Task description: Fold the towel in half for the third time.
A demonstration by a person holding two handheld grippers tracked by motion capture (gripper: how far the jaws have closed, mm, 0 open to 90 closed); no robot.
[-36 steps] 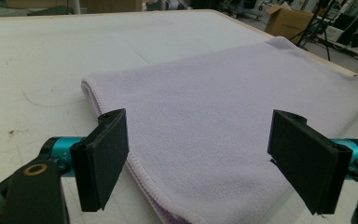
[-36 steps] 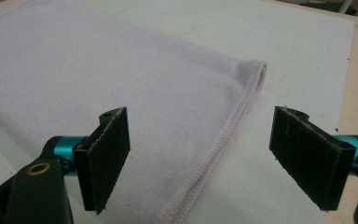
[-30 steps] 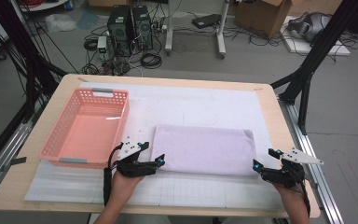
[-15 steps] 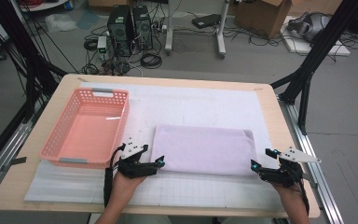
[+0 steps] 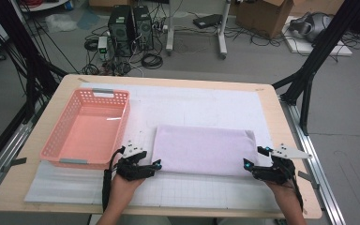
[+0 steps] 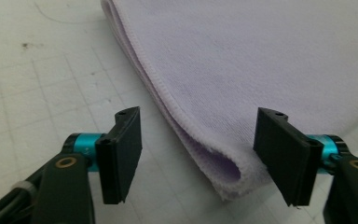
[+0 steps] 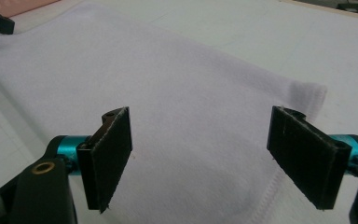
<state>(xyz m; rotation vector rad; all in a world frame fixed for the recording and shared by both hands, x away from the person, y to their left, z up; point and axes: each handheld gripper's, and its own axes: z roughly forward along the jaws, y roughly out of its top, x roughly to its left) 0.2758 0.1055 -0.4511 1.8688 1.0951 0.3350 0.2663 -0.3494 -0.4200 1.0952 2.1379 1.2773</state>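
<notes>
Left gripper (image 5: 155,165) jaws just narrowed around towel (image 5: 204,149) corner, pink basket (image 5: 51,146) empty

lilac towel (image 5: 204,149), salmon-pink basket (image 5: 85,132), seemingly gridded white mat (image 5: 201,104)

We see a pale lilac towel (image 5: 204,149), folded into a flat, wide rectangle of several layers, lying just right of the pink basket (image 5: 88,129). Its stitched hem (image 6: 168,95) runs along the end nearest the basket, the layers rounding at the near corner.
</notes>
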